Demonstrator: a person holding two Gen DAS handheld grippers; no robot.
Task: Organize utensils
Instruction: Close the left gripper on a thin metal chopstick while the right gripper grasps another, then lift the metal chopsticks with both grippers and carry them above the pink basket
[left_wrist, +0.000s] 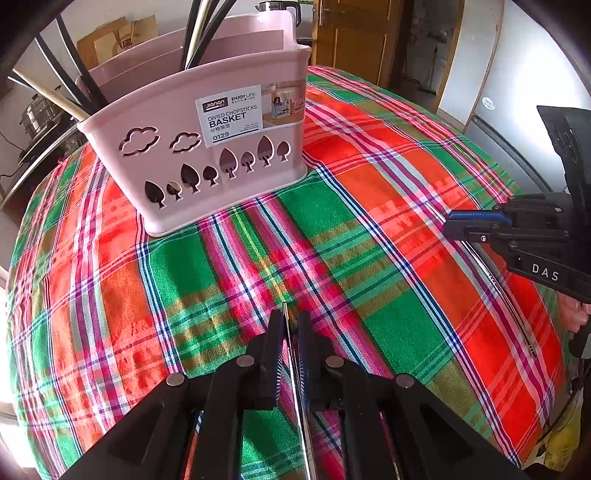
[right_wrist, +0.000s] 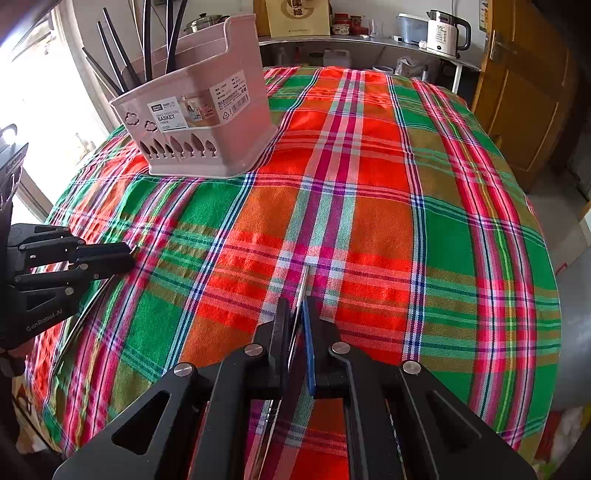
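Note:
A pink divided chopsticks basket (left_wrist: 192, 147) (right_wrist: 207, 122) stands on the plaid tablecloth (right_wrist: 369, 192), at the far left in both views. Several black chopsticks (right_wrist: 118, 62) and a pale wooden one (left_wrist: 51, 98) stand upright in it. My left gripper (left_wrist: 290, 317) is shut on a thin metal chopstick (left_wrist: 284, 310), whose tip pokes out just past the fingers above the cloth. My right gripper (right_wrist: 296, 306) is shut on a second metal chopstick (right_wrist: 303, 284). Each gripper also shows in the other's view: the right gripper (left_wrist: 448, 225) with its chopstick (left_wrist: 517, 327) slanting down, and the left gripper (right_wrist: 127, 254).
The table's far edge falls off toward a steel counter (right_wrist: 332, 38) with a white kettle (right_wrist: 447, 33), a pot and a paper bag. A wooden door (right_wrist: 524, 92) stands at the right. Bare cloth lies between the grippers and the basket.

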